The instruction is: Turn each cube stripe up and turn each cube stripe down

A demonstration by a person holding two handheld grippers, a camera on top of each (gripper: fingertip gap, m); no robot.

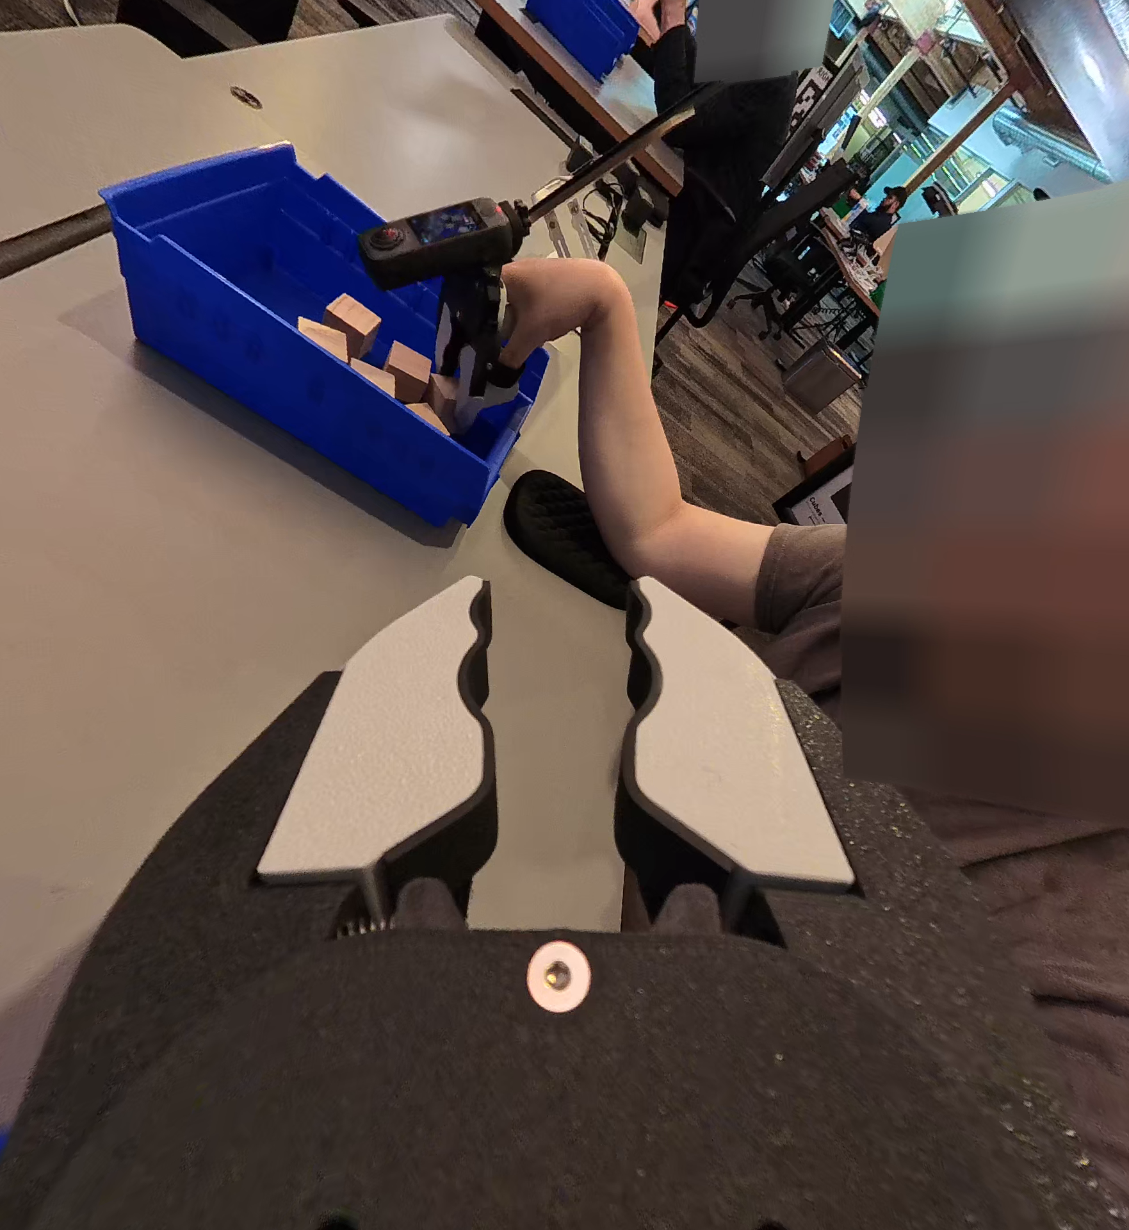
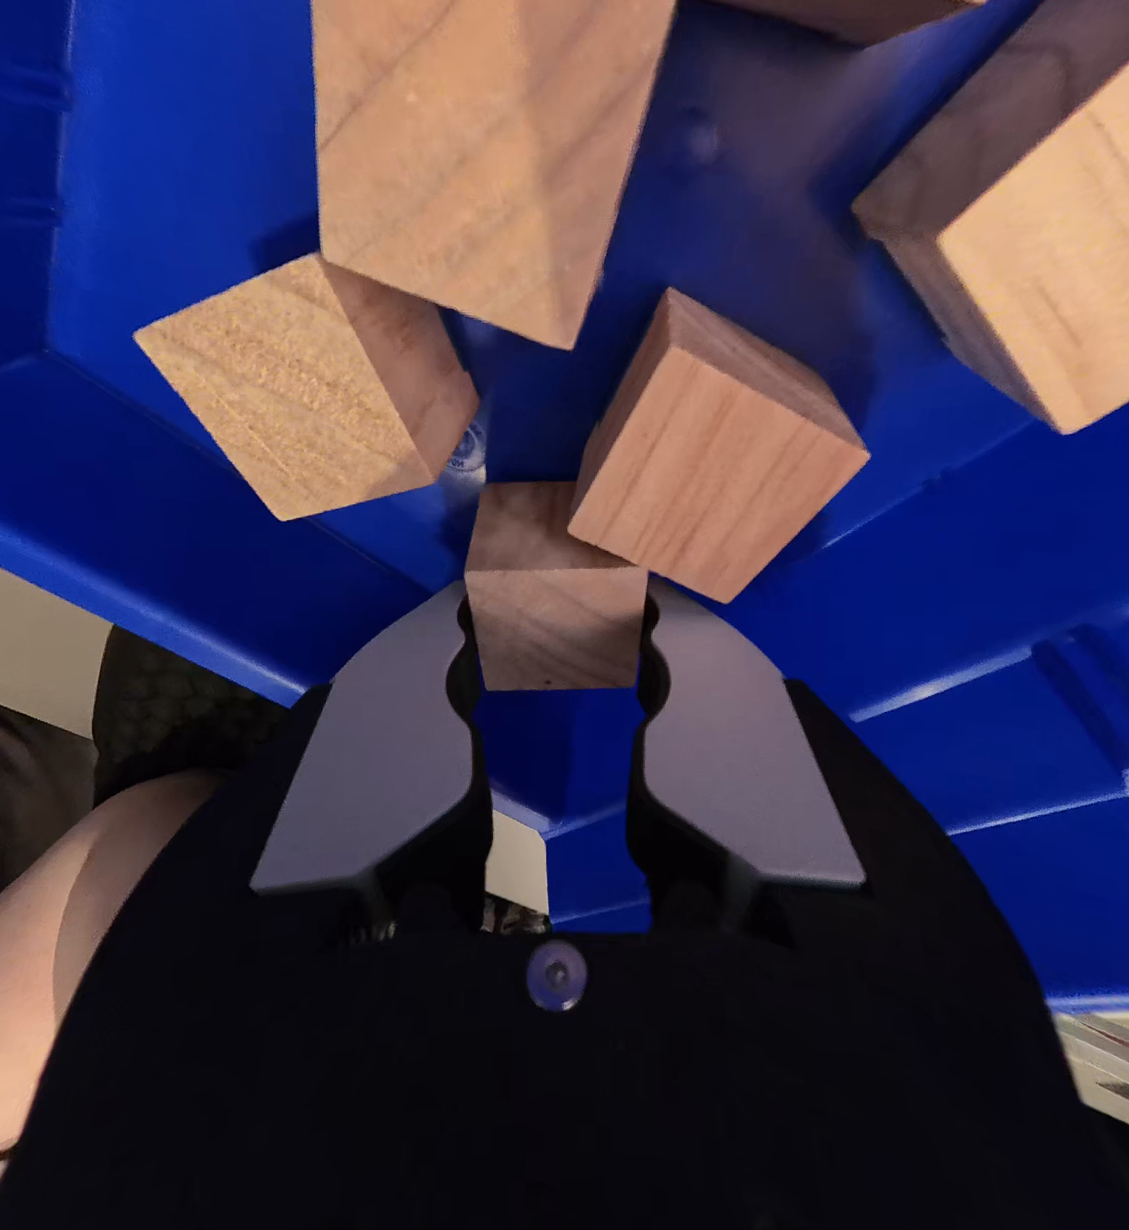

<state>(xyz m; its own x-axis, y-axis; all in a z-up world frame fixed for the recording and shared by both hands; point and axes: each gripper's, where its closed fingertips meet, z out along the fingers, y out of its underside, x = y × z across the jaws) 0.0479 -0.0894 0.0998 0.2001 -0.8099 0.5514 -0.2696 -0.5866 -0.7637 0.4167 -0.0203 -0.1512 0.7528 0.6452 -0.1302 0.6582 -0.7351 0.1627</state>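
Right gripper (image 2: 556, 625): lowered into the near end of the bin; its two grey fingers (image 2: 375, 752) are clamped on the sides of a small wooden cube (image 2: 555, 632), which fills the gap at the fingertips; bare blue plastic shows in the gap behind the cube
Held cube: wood grain on its near face; no stripe can be made out on it
Neighbouring cubes: one (image 2: 714, 466) just right of the held cube and touching its far top corner; one (image 2: 295, 393) to the left, tilted on an edge; a larger-looking one (image 2: 475, 160) beyond, overlapping the left one; another (image 2: 1054, 253) at far right; all lie loose and at odd angles
Bin (image 2: 149, 532): blue plastic, holding all the cubes; its rim runs across below the fingers
Left gripper (image 1: 555, 599): above the grey table (image 1: 116, 632), well apart from the bin (image 1: 295, 399); fingers apart, nothing between them, only tabletop in the gap
Black pad (image 1: 561, 532): on the table edge just beyond the left fingertips; the person's forearm (image 1: 621, 452) rises from it
Far view: the right gripper (image 1: 475, 393) dips into the bin's near-right end among the cubes (image 1: 355, 326), a camera (image 1: 442, 239) mounted on top of it
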